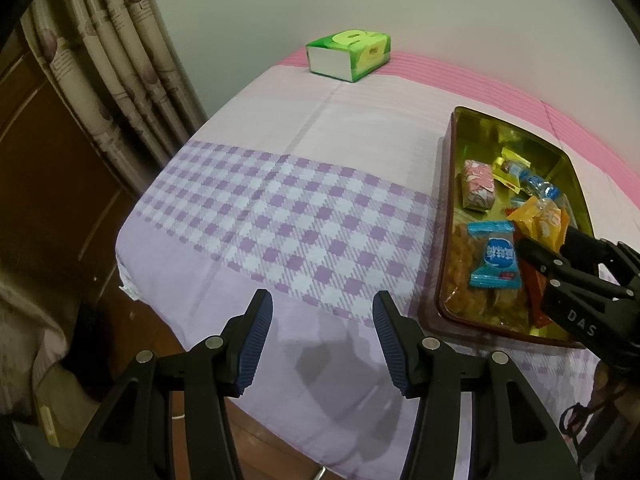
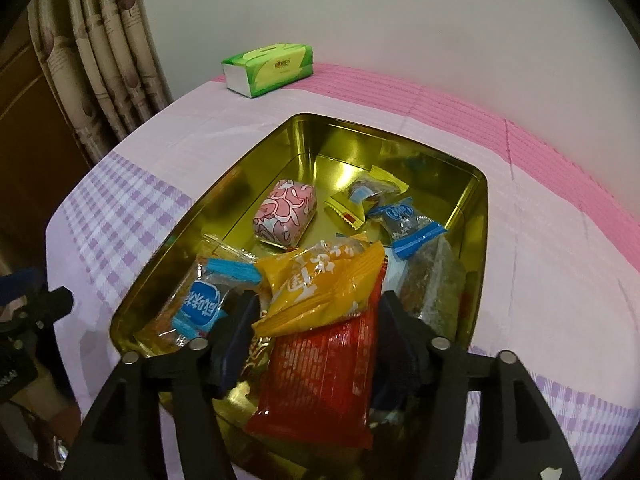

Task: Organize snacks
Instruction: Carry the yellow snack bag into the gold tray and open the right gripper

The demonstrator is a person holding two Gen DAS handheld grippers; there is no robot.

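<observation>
Nearest to me, my right gripper (image 2: 316,344) hangs over the near end of the gold tin (image 2: 304,136), jaws parted on either side of a red packet (image 2: 320,376); whether the pads touch it I cannot tell. My left gripper (image 1: 322,338) hovers released and empty above the lilac checked cloth (image 1: 280,208), left of the tin.

Overlapping the red packet's far edge lies an orange packet (image 2: 324,280); to its left, a clear packet with a blue label (image 2: 204,300).

Mid-tin: a pink patterned packet (image 2: 286,210) lies apart from the heap, nearer the left wall. To the right are a yellow-edged packet (image 2: 366,196) and a blue-ended clear packet (image 2: 408,220).

Farthest, a green tissue box (image 2: 268,68) stands at the cloth's back edge, beside the curtain (image 2: 100,60).
</observation>
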